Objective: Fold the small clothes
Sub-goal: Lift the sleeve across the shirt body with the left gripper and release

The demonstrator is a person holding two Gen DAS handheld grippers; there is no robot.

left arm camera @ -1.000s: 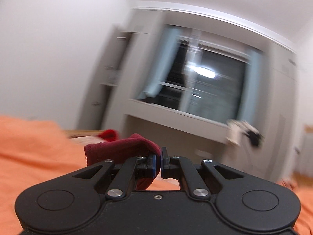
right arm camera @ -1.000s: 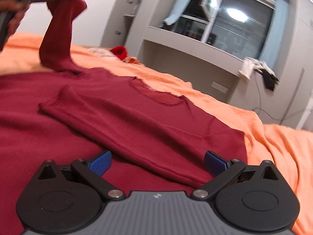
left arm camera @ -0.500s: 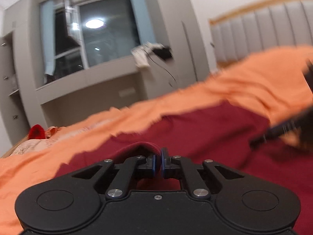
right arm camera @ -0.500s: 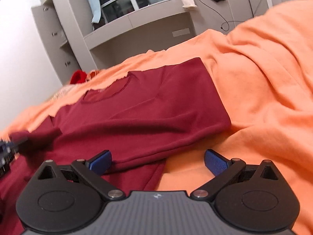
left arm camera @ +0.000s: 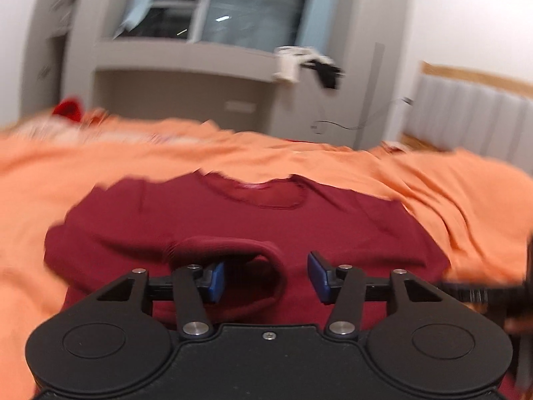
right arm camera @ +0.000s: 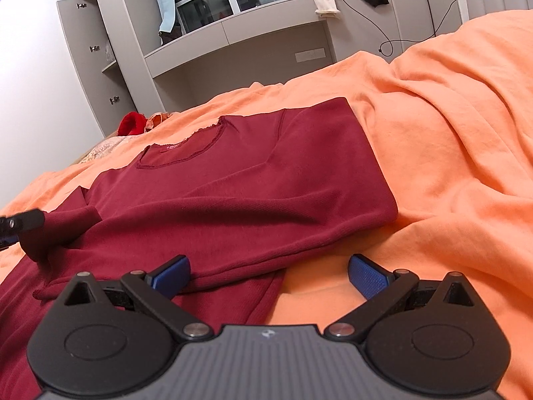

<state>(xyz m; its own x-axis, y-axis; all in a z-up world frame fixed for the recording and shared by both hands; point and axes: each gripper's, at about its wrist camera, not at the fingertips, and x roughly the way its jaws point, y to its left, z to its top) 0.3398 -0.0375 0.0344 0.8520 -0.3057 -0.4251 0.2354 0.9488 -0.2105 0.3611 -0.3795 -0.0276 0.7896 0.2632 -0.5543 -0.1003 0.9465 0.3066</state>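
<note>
Orange bedspread (right arm camera: 449,153) under a maroon top (right arm camera: 253,180), grey cabinets (right arm camera: 100,53) behind; both grippers' jaws spread, the left's just opened.

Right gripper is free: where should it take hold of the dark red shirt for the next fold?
Likely the dark red shirt at its near folded corner, coming from the orange blanket side. That edge is raised and bare; the right gripper has open jaws.

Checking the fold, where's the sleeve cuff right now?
The sleeve cuff lies on the dark red shirt, between the left tool's open jaws.
</note>
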